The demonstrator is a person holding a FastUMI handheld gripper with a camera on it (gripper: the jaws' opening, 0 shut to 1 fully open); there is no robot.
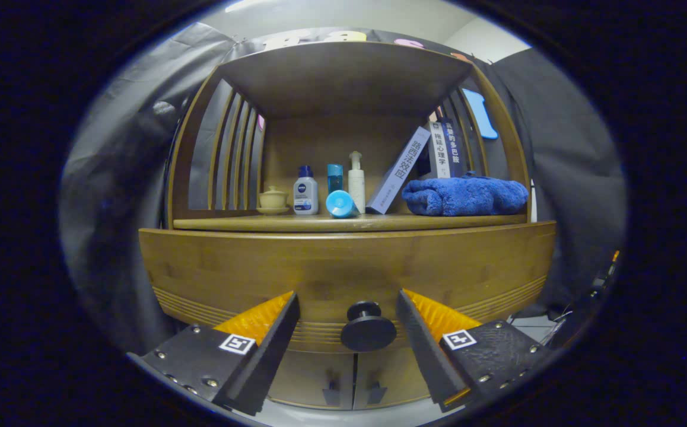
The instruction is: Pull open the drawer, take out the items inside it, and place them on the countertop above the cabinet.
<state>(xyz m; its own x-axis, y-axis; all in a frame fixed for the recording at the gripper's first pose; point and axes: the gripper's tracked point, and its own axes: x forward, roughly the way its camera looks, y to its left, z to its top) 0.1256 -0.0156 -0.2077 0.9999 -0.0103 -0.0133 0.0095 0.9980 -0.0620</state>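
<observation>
The gripper [349,299] is sitting with its fingers [272,332] spread wide apart, clamped on nothing. Right between them the round, smooth, dark knob [368,327] is poking straight out toward the gripper, touching neither finger. It is sticking out of the drawer [343,267], a broad wooden front with visible grain and fine ribbed grooves along its lower part, its long axis running side to side across the fingers, and it is looking closed. Below the knob, two cabinet doors [352,379] are meeting at a seam. Beyond and above the fingers, the bench [343,223] is carrying a small lidded cup [273,199], a few plastic bottles [305,191], leaning books [400,169] and a fluffy blue towel [465,197], folded, off to the right.
</observation>
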